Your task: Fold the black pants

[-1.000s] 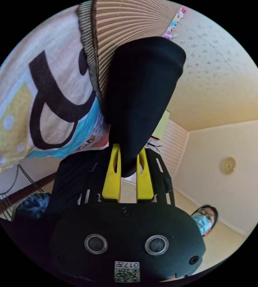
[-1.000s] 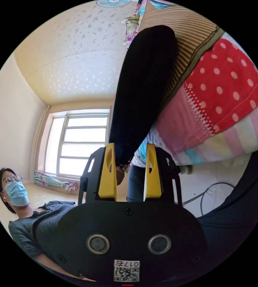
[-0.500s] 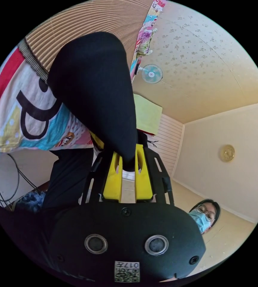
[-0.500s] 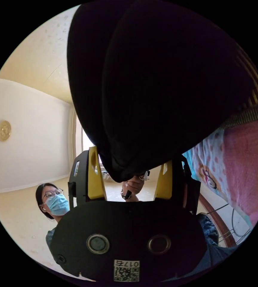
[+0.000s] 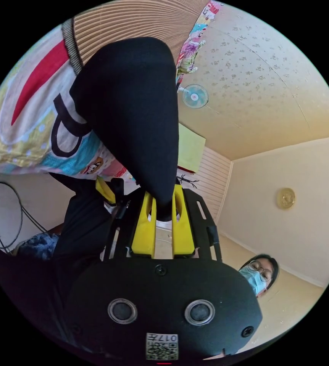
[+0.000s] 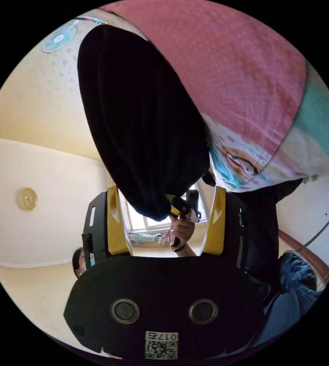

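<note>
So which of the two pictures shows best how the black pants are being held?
The left gripper view: the left gripper has both yellow jaws pinched on the black pants. In the right gripper view, the pants hang between the right gripper's wide-open jaws.

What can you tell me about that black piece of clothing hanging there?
The black pants look like plain, soft, matte fabric with no visible pattern. In the left gripper view a narrow end is pinched between the yellow jaws of the left gripper while the cloth widens away from it. In the right gripper view the pants hang between the right gripper's wide-open jaws, against a colourful quilt.
</note>
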Demonstrator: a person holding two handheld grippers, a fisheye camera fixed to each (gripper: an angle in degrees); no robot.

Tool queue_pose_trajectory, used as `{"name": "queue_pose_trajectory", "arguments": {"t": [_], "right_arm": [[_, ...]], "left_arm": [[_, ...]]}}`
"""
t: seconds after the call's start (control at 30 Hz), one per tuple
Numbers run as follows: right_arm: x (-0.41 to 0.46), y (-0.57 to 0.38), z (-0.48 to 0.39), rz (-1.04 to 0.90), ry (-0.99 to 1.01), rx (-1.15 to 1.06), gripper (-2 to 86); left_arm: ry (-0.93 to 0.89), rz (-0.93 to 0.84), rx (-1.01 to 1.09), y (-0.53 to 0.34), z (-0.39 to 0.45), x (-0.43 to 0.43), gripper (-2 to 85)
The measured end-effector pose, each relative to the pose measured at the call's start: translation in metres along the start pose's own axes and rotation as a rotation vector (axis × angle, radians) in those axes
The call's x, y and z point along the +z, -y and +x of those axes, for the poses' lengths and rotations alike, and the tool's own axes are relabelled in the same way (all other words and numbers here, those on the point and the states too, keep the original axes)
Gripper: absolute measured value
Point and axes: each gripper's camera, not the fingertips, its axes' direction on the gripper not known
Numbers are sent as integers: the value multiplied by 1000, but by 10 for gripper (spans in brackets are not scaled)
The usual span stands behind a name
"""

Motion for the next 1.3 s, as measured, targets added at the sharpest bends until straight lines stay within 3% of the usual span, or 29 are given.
{"name": "queue_pose_trajectory", "arguments": {"t": [0.2, 0.27, 0.33, 0.5, 0.67, 0.83, 1.0, 1.1, 1.3], "right_arm": [[5, 8, -11, 31, -9, -109, 305], [-8, 7, -2, 101, 143, -71, 322], [-17, 7, 2, 131, 169, -45, 333], [-25, 19, -19, 116, -8, -63, 312], [12, 41, -37, -58, -350, -58, 205], [54, 40, -39, -195, -307, -137, 104], [157, 56, -67, -410, -330, -339, 77], [262, 75, -86, -566, -313, -452, 75], [554, 112, -108, -900, -232, -618, 97]], "left_arm": [[26, 9, 45, -40, -11, -22, 64], [69, 4, 60, -52, -11, -29, 64], [95, 6, 75, -59, -9, -33, 64], [243, -49, 168, -75, 12, -30, 64], [454, -117, 296, -94, 42, -21, 64], [470, -81, 442, -119, 81, -37, 64], [497, 32, 604, -143, 136, -79, 63], [529, 161, 712, -160, 182, -121, 64], [619, 535, 817, -182, 286, -241, 64]]}}
